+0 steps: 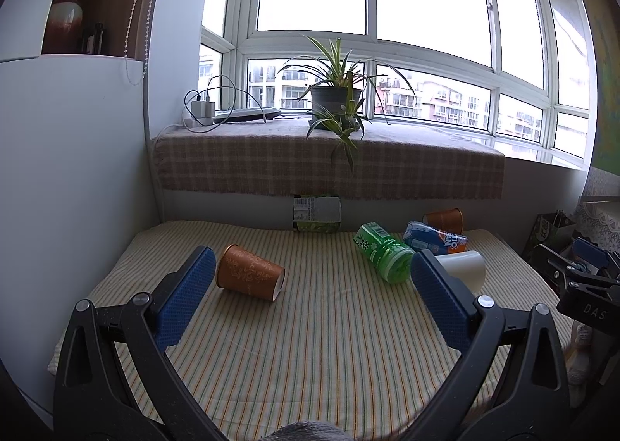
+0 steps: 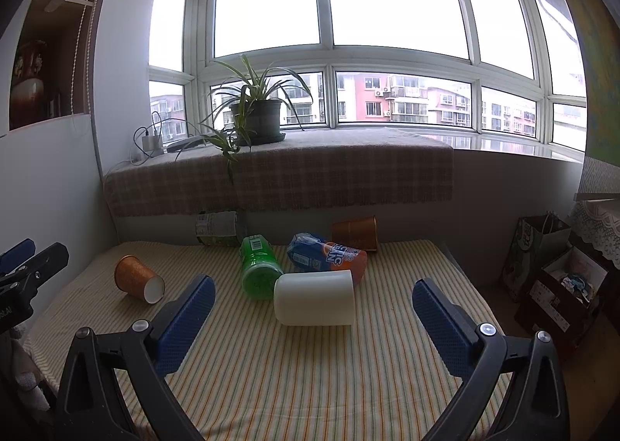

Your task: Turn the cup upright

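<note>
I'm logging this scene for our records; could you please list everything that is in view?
orange cups: 2, orange; one on its side at mat's left, one on its side at the back wall
white cup: 1, white; on its side, mat centre
green bottle: 1; lying beside white cup
blue-orange bottle: 1; lying behind white cup
striped mat: 1, yellow-green
potted plant: 1, on sill
left gripper: open
right gripper: open
</note>
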Demonstrator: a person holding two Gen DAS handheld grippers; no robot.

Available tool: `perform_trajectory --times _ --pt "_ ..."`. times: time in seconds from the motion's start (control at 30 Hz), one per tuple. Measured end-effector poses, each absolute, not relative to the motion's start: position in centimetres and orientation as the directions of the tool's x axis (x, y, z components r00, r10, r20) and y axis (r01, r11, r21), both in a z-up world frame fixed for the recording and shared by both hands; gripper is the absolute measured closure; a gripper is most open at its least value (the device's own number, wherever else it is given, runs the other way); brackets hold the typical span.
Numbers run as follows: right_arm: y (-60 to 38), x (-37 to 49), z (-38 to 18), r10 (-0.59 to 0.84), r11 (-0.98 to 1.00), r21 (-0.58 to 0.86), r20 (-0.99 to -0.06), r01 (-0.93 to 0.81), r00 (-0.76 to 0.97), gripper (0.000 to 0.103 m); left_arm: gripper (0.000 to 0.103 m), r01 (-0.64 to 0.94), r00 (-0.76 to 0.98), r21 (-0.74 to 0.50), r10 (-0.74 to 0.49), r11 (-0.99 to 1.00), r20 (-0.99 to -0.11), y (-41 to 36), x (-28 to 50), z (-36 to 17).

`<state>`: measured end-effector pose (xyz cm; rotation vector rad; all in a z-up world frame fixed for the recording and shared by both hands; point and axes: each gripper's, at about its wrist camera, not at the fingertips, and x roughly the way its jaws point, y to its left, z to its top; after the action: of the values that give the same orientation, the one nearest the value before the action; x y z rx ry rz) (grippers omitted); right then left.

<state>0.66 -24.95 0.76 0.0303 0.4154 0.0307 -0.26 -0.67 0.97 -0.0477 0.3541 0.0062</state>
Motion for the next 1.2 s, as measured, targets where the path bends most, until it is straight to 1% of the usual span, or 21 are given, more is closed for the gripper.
perform_trajectory --times 0.47,1.2 --pt "-24.88 0.35 1.44 0.029 0.999 0.029 -0.387 -0.019 0.921 0.000 0.001 -0.016 0.939 -0.047 -0.001 0.999 -0.345 -0.65 -0.37 0.92" --pt "-24.43 0.97 1.74 0.042 0.999 0.023 -0.394 -0.036 0.918 0.000 0.001 -0.025 0.936 -0.057 0.003 0.998 -0.353 -0.55 -0.35 1.07"
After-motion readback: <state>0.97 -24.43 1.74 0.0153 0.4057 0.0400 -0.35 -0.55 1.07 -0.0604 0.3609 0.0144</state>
